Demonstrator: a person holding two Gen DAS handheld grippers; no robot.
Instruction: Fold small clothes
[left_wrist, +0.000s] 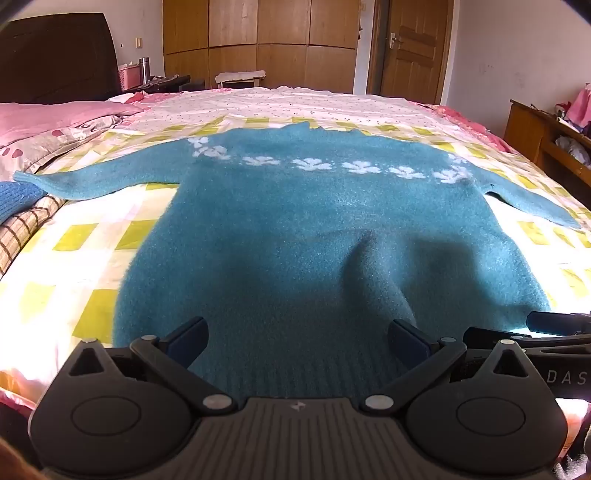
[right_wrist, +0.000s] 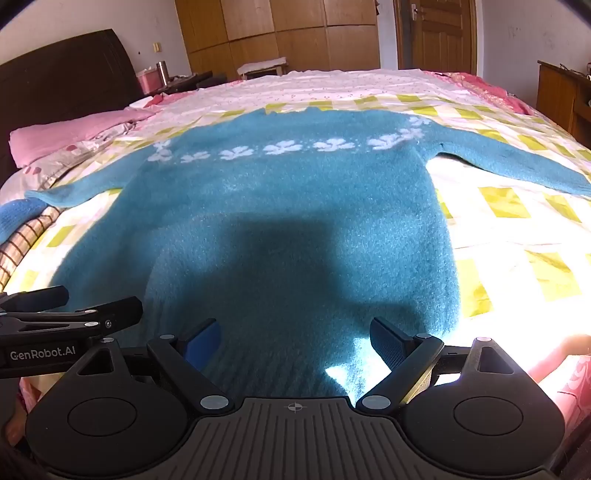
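Teal sweater (left_wrist: 295, 229) with white flower band; yellow-and-white checked sheet (left_wrist: 85, 236); pink pillow (left_wrist: 55, 114)

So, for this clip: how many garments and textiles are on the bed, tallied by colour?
Teal sweater: 1
Blue knit piece, at the bed's left edge: 1
Brown plaid cloth, under it: 1
Pink pillow: 1
Total: 4

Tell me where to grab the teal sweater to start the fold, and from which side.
Take the teal sweater by its ribbed hem, the edge nearest both open tools. It lies flat with its sleeves spread, so bring the left tool and right tool in low from the near side, one toward each hem corner, and pinch the edge.
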